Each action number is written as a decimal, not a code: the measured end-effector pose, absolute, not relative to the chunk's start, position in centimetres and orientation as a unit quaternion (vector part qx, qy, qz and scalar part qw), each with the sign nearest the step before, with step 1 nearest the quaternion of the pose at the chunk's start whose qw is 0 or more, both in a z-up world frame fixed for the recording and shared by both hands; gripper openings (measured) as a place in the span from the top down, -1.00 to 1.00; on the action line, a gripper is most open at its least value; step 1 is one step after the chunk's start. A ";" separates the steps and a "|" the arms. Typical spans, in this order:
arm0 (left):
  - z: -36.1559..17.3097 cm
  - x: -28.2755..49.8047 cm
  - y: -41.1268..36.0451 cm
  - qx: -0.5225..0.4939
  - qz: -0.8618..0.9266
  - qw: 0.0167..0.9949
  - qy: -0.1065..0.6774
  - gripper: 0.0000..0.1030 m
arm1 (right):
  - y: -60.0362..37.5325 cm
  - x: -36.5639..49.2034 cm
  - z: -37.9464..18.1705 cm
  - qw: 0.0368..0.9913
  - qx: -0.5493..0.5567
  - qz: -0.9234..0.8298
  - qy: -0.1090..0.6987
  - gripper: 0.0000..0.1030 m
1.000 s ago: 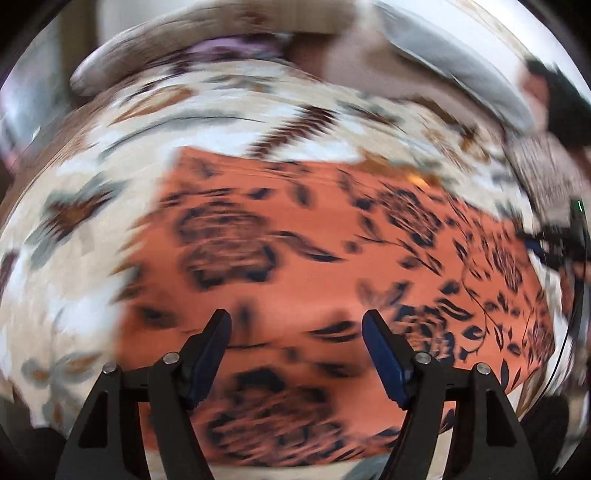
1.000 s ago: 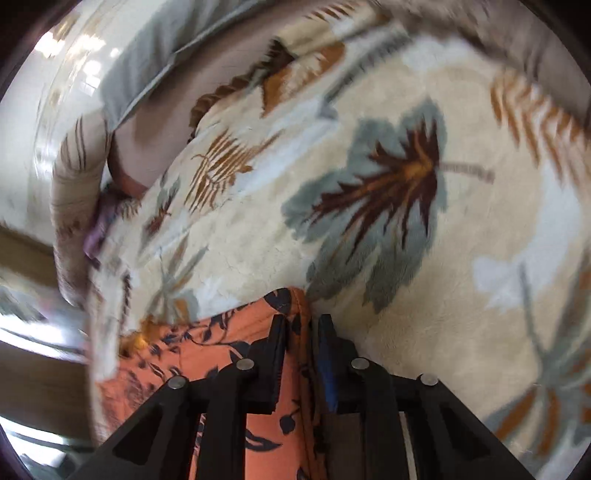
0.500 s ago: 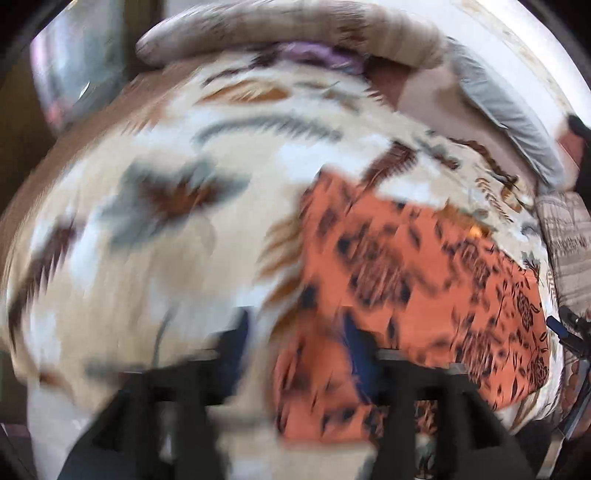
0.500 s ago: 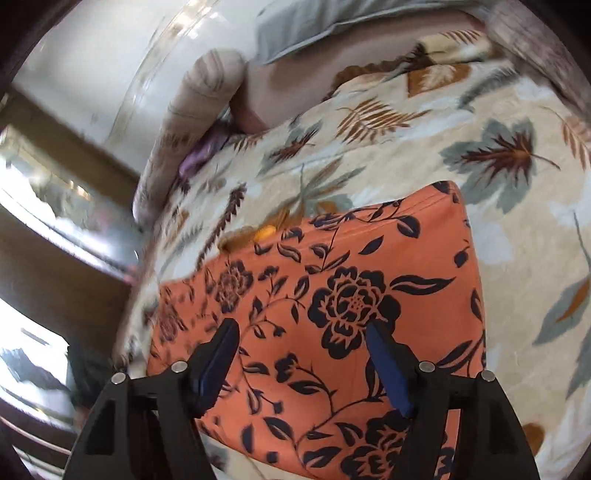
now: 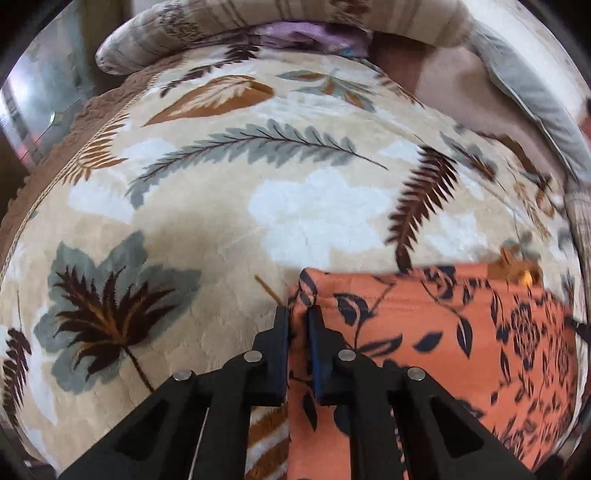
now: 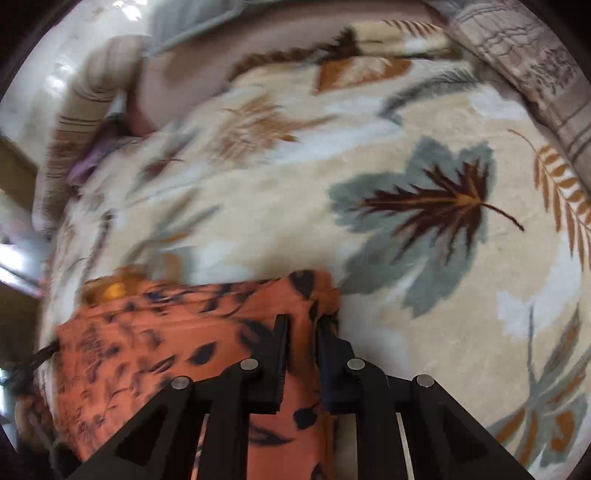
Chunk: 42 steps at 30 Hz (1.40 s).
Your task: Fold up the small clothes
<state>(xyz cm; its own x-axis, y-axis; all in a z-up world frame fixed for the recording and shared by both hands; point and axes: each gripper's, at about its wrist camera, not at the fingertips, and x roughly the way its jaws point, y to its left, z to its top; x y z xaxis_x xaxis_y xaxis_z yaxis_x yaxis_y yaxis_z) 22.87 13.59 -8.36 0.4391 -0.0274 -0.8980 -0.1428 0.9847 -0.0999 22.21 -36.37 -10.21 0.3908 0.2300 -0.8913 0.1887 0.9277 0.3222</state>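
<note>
A leaf-patterned blanket (image 5: 229, 221) covers the bed, pillows (image 5: 258, 22) along its far edge. On the blanket lies the orange flowered garment (image 5: 443, 332), flat. My left gripper (image 5: 298, 321) is closing narrow on the garment's left far corner, cloth between the jaws. My right gripper (image 6: 300, 325) is closing likewise on its right far corner, fabric bunched there. Judgement: thin, soft, light cloth; limp, likely to sag. Corners and hems are the sound holds.
</note>
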 end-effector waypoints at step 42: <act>-3.6 6.5 8.4 -0.036 0.062 0.884 0.462 -0.40 | -34.8 -3.5 -5.5 0.790 0.449 0.020 0.418 -0.62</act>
<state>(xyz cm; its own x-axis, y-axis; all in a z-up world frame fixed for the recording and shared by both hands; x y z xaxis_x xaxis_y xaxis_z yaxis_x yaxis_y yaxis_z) 6.54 8.44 -3.55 0.5658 0.0758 -0.8211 -0.1429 0.9897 -0.0072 -3.50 -34.76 -5.52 0.6496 0.4066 -0.6424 0.3436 0.5968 0.7251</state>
